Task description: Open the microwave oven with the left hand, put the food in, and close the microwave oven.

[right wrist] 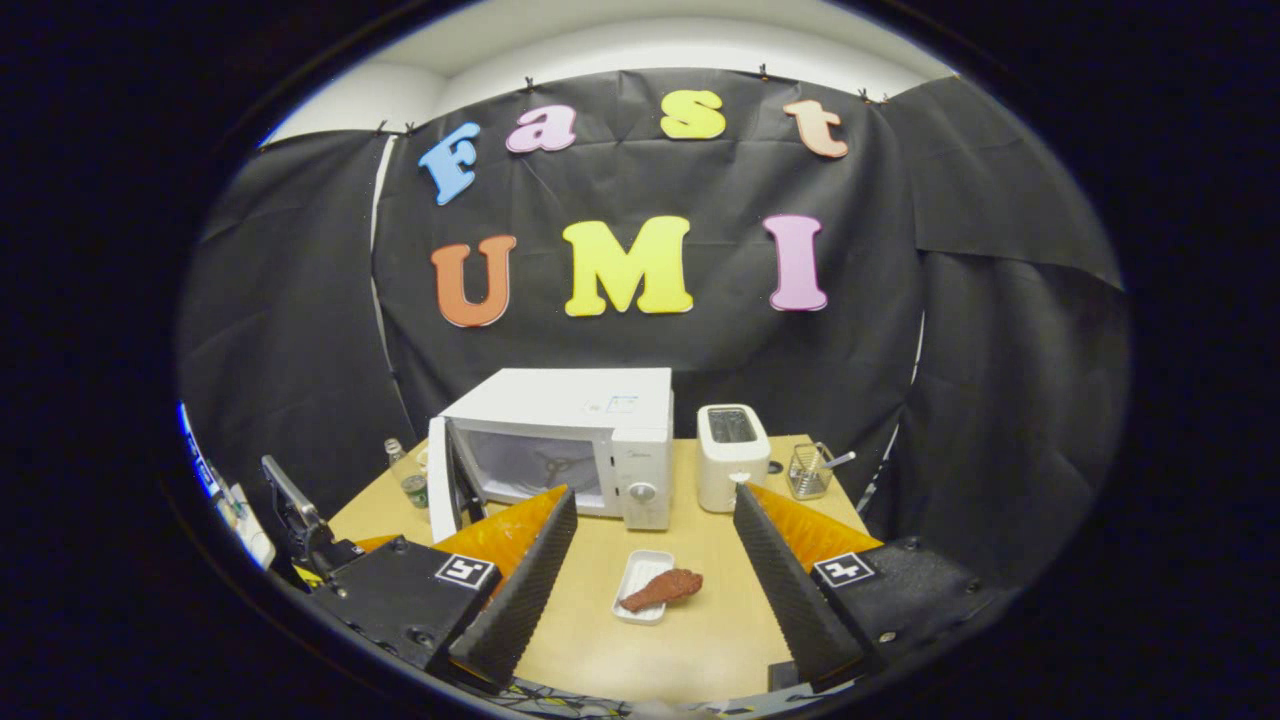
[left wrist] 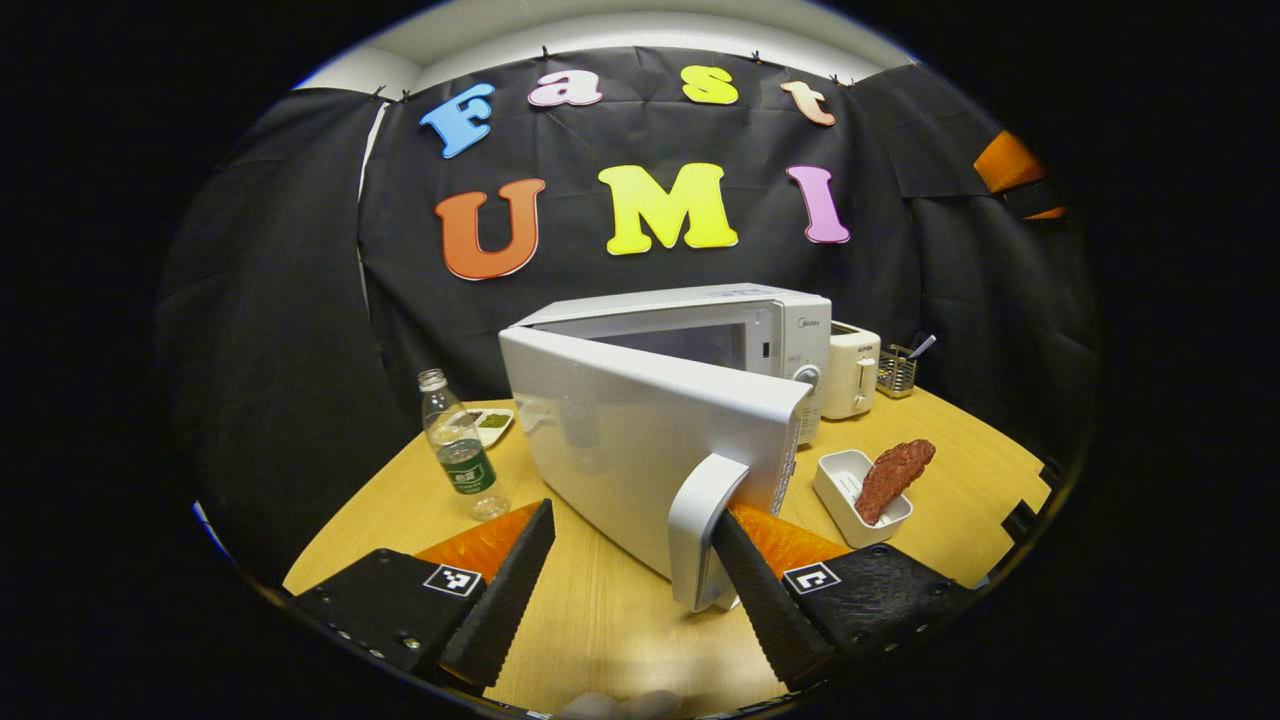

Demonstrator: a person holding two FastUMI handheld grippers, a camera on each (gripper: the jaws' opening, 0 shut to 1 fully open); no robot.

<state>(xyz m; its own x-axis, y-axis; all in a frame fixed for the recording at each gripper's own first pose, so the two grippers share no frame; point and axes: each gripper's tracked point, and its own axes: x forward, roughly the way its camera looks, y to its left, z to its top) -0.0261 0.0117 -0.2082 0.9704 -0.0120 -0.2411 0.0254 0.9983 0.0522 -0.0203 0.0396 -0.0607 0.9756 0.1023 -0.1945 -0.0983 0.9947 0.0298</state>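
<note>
One microwave oven (left wrist: 690, 345), one toaster (left wrist: 851, 370), one wire holder (left wrist: 896, 371) with a utensil in it, one water bottle (left wrist: 460, 448), one small dish of green stuff (left wrist: 491, 424), and one white tray (left wrist: 850, 488) carrying a single piece of brown food (left wrist: 893, 478) stand on a light wooden surface (left wrist: 610, 610) closed in by black cloth walls, with a pale ceiling above.

In the left gripper view the oven door (left wrist: 640, 440) is swung partly open toward the camera, hinged on its left side, its handle (left wrist: 705, 525) upright at the free edge. The left gripper (left wrist: 635, 540) has its jaws wide apart; the right finger touches the handle's side, the left finger stands clear of it.

The food lies in its tray in front of the oven's control panel, toward the surface's near edge, its long axis slanting from near-left to far-right and overhanging the tray's rim.

In the right gripper view the right gripper (right wrist: 655, 535) hangs above the near edge, jaws apart and empty, with the tray between the fingers farther off.
</note>
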